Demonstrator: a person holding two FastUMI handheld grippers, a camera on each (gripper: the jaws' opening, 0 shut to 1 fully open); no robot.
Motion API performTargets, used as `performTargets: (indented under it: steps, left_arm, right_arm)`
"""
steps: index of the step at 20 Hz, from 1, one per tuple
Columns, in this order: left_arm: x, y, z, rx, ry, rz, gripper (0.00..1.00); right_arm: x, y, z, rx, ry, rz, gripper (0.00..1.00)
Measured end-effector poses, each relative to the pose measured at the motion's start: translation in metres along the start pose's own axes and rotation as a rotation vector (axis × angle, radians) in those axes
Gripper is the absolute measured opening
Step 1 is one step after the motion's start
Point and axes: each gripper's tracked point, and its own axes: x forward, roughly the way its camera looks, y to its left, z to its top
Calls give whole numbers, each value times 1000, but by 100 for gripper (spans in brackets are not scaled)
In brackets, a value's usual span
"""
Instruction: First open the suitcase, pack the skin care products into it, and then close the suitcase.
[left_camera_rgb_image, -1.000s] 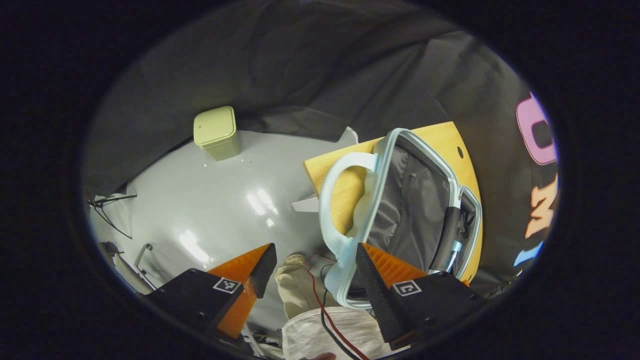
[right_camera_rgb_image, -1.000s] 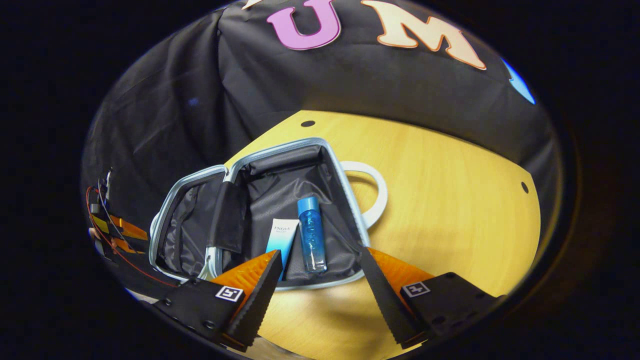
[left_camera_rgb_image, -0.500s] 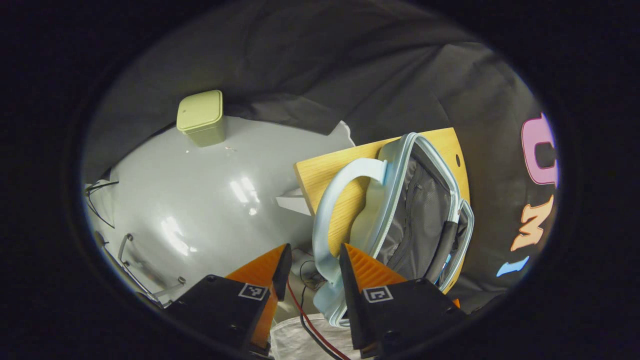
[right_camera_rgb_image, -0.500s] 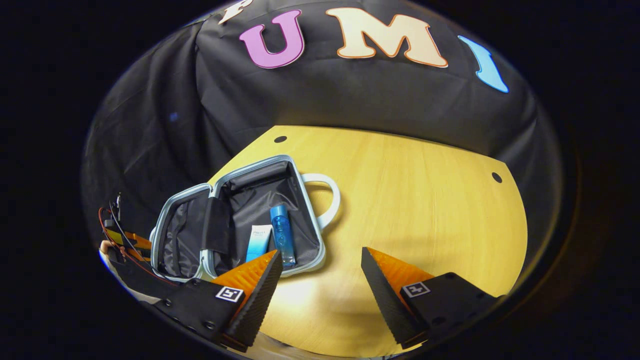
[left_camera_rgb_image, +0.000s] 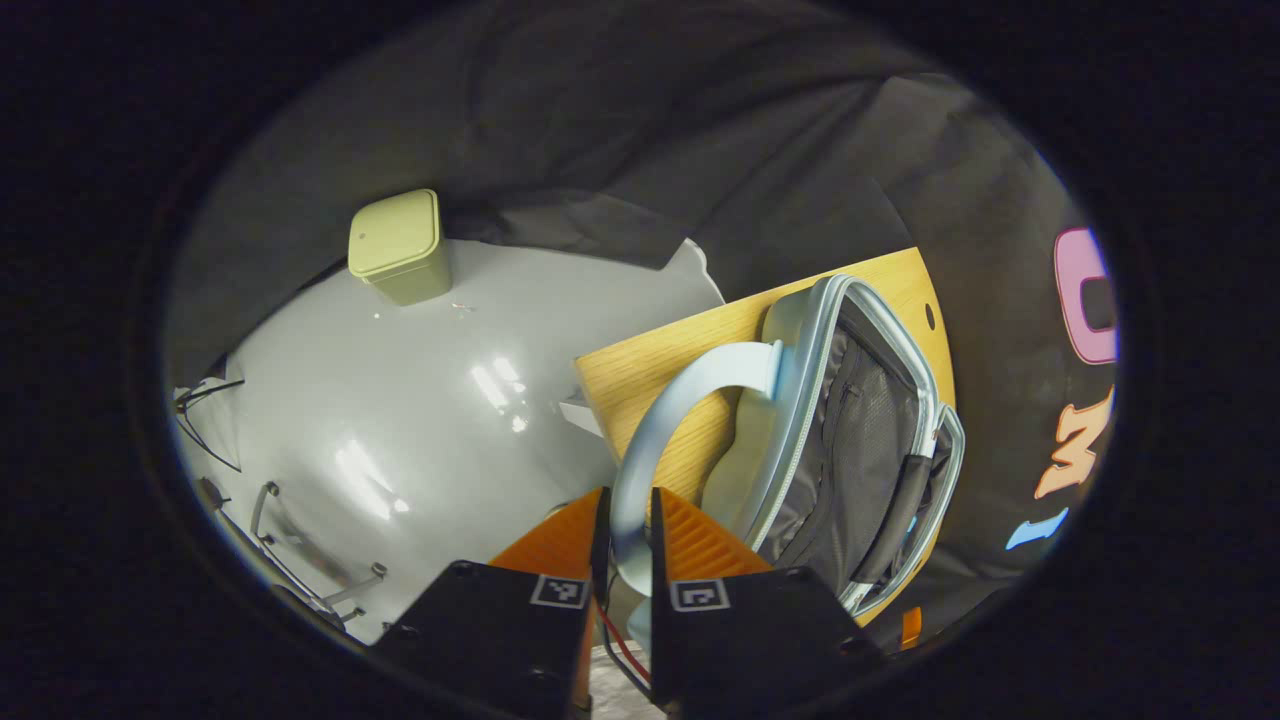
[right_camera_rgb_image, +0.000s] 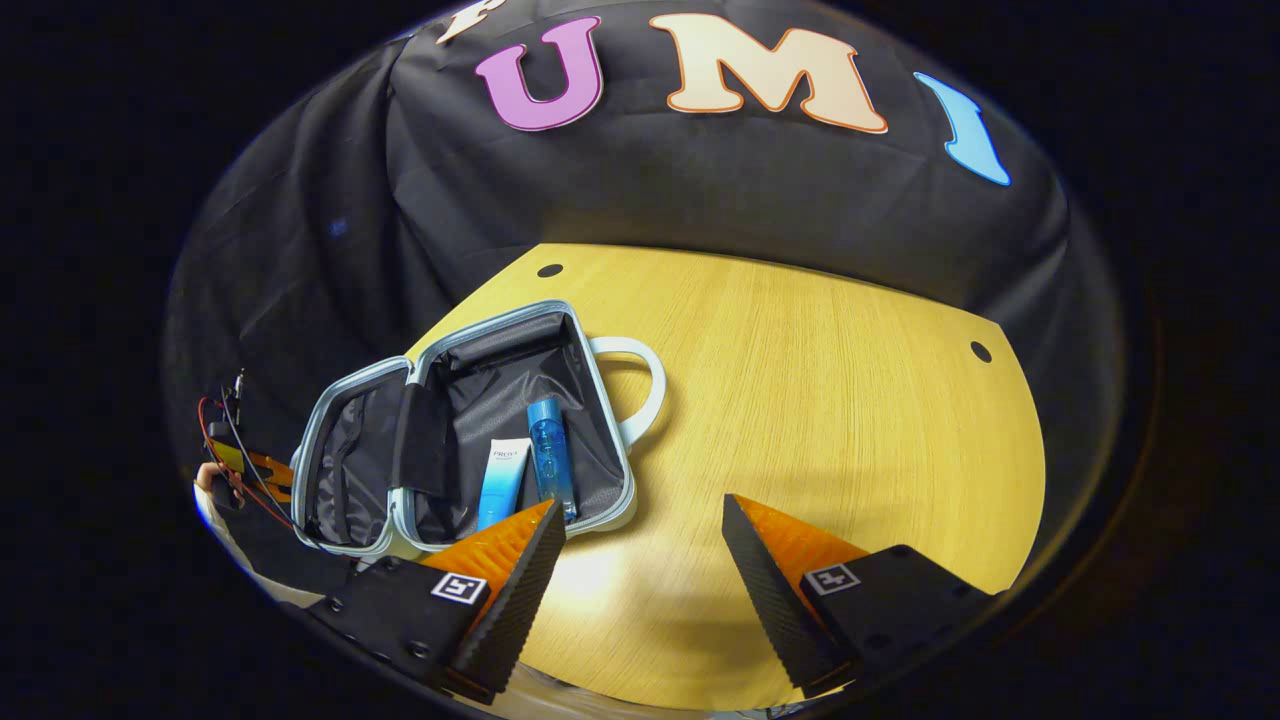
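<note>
The left gripper (left_camera_rgb_image: 627, 520) had its fingers pinched on the suitcase handle (left_camera_rgb_image: 650, 440). The right gripper (right_camera_rgb_image: 640, 540) hovered wide open, holding nothing. The suitcase (right_camera_rgb_image: 470, 430) lay open on the desk (right_camera_rgb_image: 820, 420) (tube (right_camera_rgb_image: 500, 480) and blue bottle (right_camera_rgb_image: 550, 455) inside).

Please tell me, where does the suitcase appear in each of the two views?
Left gripper view: the suitcase is right of centre, open, its handle between the left gripper fingers.
Right gripper view: lower left, open, on the table.
Shared landmark: the table.

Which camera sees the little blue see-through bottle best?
The right gripper view: the blue see-through bottle lies in plain sight inside the open pale-blue suitcase. The left gripper view looks across the suitcase's raised lid, hiding the bottle.
</note>
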Motion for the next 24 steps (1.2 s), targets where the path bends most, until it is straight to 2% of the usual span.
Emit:
performTargets:
  steps: [1,2,3,4,8,9,10,13,17,20,22,24]
  left_arm:
    - [2,1,1,2,2,-2,14]
    - [5,1,2,1,6,0,14]
    - [6,1,2,-5,8,-6,10]
    - [9,0,1,-16,16,-11,13]
    - [10,-3,2,-89,30,-77,10]
    - [8,-5,2,-88,30,-95,8]
    - [6,-7,2,-76,27,-111,7]
    - [-7,-18,1,-18,13,-135,0]
    - [-23,-28,3,-12,-3,-115,2]
    - [-43,-44,6,-45,-26,-156,2]
    - [-62,-53,9,-58,-53,-186,2]
    - [-82,-67,9,-53,-79,-220,2]
  right_arm:
    - [0,0,-1,2,3,0,95]
    - [0,0,-1,1,6,-1,99]
    - [1,0,-1,0,8,-1,95]
    - [2,0,-1,-1,9,-2,95]
    - [5,1,-1,6,15,-1,95]
    - [6,2,0,8,15,1,99]
    - [8,3,-1,8,16,3,95]
    - [11,5,1,10,20,11,99]
    - [15,7,4,11,17,20,99]
    - [16,4,4,3,18,19,99]
    - [11,-2,5,9,12,23,95]
    - [11,-3,5,20,5,28,99]
